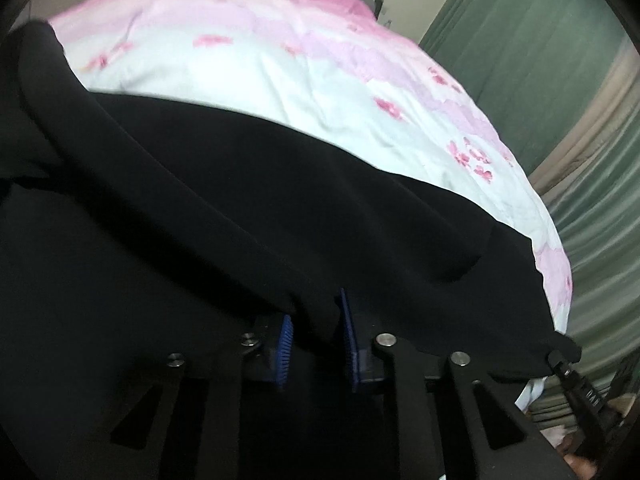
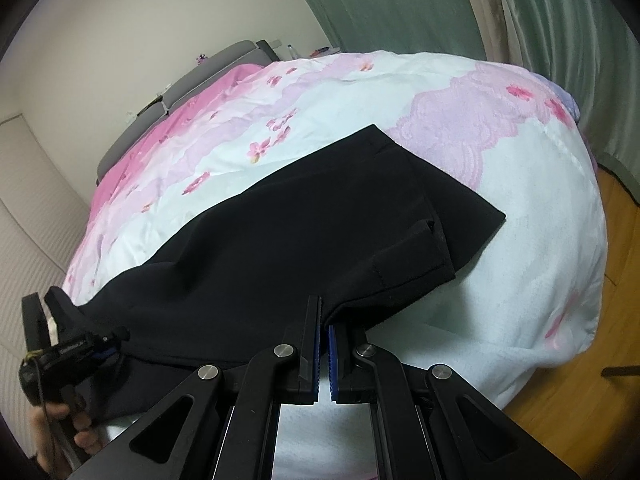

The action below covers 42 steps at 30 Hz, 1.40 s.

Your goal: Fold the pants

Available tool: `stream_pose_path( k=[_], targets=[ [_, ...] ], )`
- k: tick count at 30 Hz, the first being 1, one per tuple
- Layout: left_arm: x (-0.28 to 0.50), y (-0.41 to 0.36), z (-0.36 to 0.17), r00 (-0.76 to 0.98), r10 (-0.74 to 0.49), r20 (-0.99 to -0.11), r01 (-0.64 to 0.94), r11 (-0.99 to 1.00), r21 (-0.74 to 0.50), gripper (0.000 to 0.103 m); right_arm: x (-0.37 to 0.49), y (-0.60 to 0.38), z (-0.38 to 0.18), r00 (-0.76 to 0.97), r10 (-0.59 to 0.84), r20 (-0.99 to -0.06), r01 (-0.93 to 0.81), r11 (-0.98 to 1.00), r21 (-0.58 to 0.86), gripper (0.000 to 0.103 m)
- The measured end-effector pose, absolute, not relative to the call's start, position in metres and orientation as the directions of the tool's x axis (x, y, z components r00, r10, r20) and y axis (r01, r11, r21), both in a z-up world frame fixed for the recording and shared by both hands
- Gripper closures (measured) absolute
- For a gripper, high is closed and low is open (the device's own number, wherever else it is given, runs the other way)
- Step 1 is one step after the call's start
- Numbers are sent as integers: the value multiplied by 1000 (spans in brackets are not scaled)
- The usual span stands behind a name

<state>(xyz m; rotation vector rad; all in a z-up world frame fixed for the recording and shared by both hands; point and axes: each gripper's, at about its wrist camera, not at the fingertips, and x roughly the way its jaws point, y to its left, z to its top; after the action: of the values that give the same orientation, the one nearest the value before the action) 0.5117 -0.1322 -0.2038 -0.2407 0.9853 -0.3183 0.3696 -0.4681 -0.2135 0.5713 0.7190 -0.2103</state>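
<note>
Black pants (image 2: 280,240) lie across a pink and white floral bed cover (image 2: 480,160). In the right wrist view the leg hems (image 2: 436,200) point to the far right. My right gripper (image 2: 324,320) is shut on the near edge of the pants, blue pads close together. My left gripper (image 1: 316,320) is shut on a fold of the black fabric (image 1: 240,220), which drapes over its blue pads. The left gripper also shows at the lower left of the right wrist view (image 2: 116,340), holding the pants' other end. The right gripper's tip shows in the left wrist view (image 1: 560,360).
Green curtains (image 1: 540,40) hang beside the bed. A grey headboard (image 2: 180,92) stands at the far end against a white wall. Wooden floor (image 2: 608,320) shows at the right of the bed.
</note>
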Motion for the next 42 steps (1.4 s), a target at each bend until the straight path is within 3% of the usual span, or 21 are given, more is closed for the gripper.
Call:
stream_pose_path(
  k=[7,14,19,21,24,28,34,36,37,39,40,42],
  targets=[
    [461,-148,-200,568,-342,-749,143,937,-319,90,354,-484,-218,766,30,-642,380,785,490,100],
    [446,-181,-168,685,-344,-642,138,927,-349,90,362,-526,-220,769,5,-639,425,743,518,100],
    [453,-189,-140,758,-325,-566,115,920,-375,90,407,-545,-173,816,14,-578,342,794,503,100],
    [448,-192,-145,757,-313,-573,120,929,-349,90,415,-544,-147,850,6,-527,285,835,470,100],
    [445,-191,-171,707,-304,-639,107,939,-327,90,415,-545,-146,848,29,-530,265,843,469,100],
    [434,-188,-208,636,-281,-719,118,956,-270,89,397,-545,-204,770,51,-637,340,812,475,100],
    [412,-181,-211,643,-263,-719,178,965,-194,87,363,-544,-258,719,79,-691,411,753,514,96],
    [407,-178,-206,638,-262,-724,187,965,-185,77,358,-543,-257,716,64,-695,425,750,507,76],
    [404,-176,-203,635,-267,-725,198,963,-181,72,355,-542,-255,703,42,-710,448,750,487,61],
    [396,-174,-194,636,-266,-725,219,962,-161,33,345,-541,-248,701,13,-713,465,750,471,53],
    [392,-173,-190,643,-260,-720,223,963,-149,27,340,-540,-243,699,-8,-715,475,753,455,50],
    [377,-165,-179,651,-279,-706,255,956,-143,26,328,-534,-226,684,-71,-726,499,772,394,43]
  ],
)
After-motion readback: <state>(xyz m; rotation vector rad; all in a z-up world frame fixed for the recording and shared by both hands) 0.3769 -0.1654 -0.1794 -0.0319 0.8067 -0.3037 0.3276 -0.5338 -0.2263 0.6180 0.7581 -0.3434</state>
